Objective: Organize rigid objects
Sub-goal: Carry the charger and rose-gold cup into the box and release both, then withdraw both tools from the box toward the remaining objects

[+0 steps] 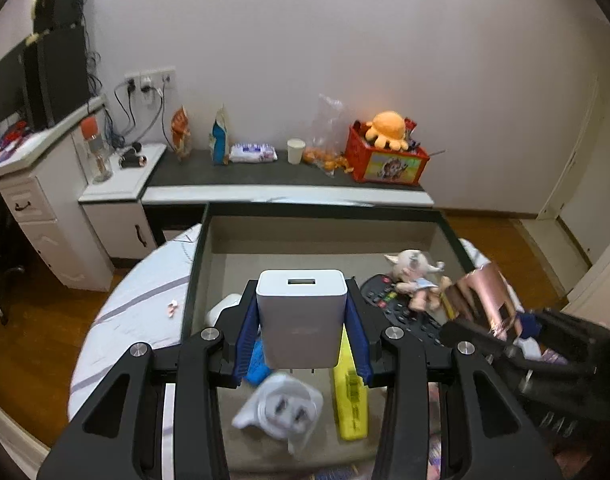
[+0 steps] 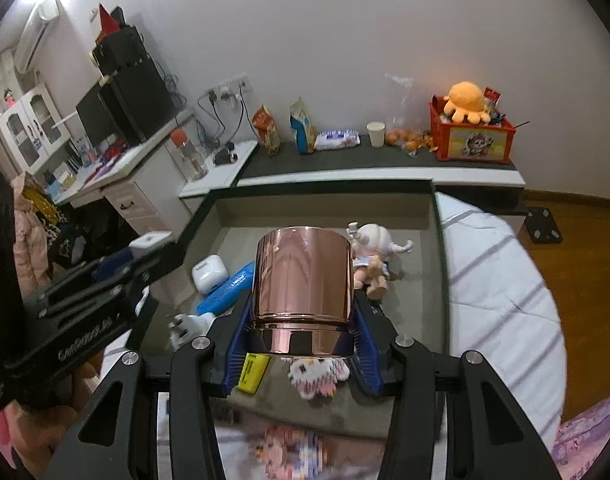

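Note:
My left gripper [image 1: 302, 320] is shut on a white USB charger block [image 1: 301, 316], held above the grey open box [image 1: 325, 232] with its prongs pointing down. My right gripper [image 2: 301, 320] is shut on a shiny copper cup [image 2: 303, 280], also above the box [image 2: 325, 204]. In the box lie a white plug adapter [image 1: 281, 408], a yellow marker [image 1: 349, 396], a blue item [image 2: 225, 290], a white earbud case [image 2: 209, 272], a black remote [image 1: 401, 308] and a small doll [image 2: 373, 256]. The right gripper with the cup [image 1: 481, 292] shows at the right of the left wrist view.
The box rests on a striped white bed [image 2: 501, 280]. Behind it runs a dark low shelf [image 1: 265, 174] with snack bags, a paper cup [image 1: 296, 151] and a red crate [image 1: 385, 160] holding an orange plush. White cabinets [image 1: 65, 216] and a desk stand at the left.

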